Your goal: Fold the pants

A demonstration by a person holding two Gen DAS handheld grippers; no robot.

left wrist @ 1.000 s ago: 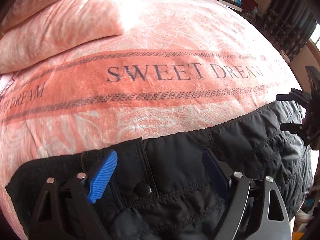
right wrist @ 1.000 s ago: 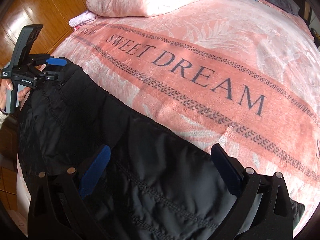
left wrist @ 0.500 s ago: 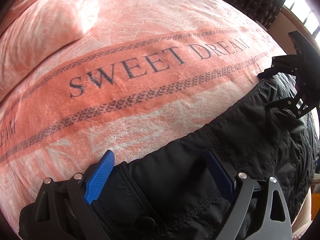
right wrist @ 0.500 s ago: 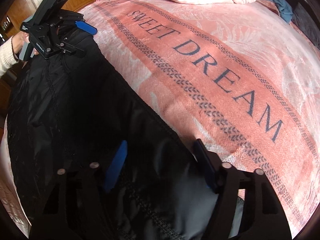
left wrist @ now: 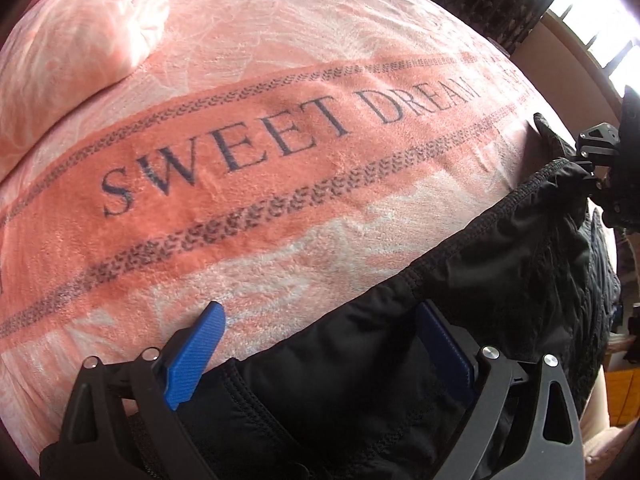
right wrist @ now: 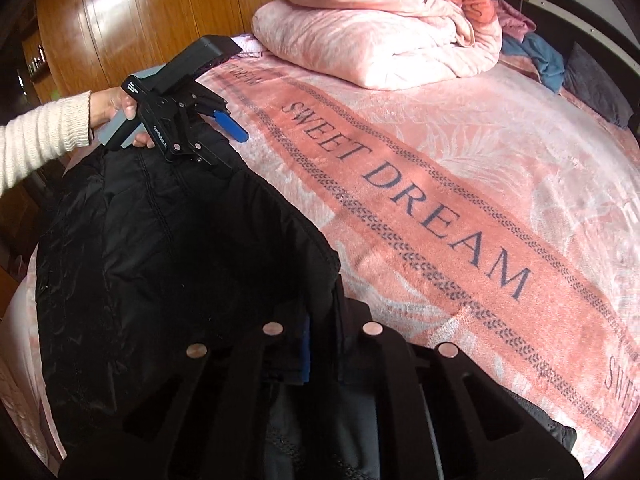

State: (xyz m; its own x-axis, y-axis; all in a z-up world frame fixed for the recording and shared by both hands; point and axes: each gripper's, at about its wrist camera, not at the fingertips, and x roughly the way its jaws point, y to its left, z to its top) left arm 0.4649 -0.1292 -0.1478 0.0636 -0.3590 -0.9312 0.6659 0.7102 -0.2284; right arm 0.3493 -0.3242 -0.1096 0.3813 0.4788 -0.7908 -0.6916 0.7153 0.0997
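Pink and coral bedding is covering the whole bed, a blanket [left wrist: 280,128] lettered SWEET DREAM stretching across both views. Black pants [left wrist: 500,292] are lying along the near edge of the bed, on top of that blanket.

From the left wrist view, the left tongs [left wrist: 320,344] are standing wide open, the blue fingers [left wrist: 196,354] spread apart with the waistband of the pants between them; neither finger is pressing the cloth. Far to the right in this view, the right tongs [left wrist: 576,184] are showing only as a dark shape at the bunched far end of the pants, and their grip cannot be read from here.

Looking from the right wrist view, the right tongs [right wrist: 320,344] are drawn nearly together, pinching a fold of the pants [right wrist: 168,248]. This view alone is showing the person's left hand [right wrist: 116,108] in a cream sleeve holding the left tongs [right wrist: 224,140] over the other end of the pants, fingers parted. It is also showing a wooden wardrobe [right wrist: 132,20] behind, and a folded pink quilt [right wrist: 384,28] piled at the head of the bed.
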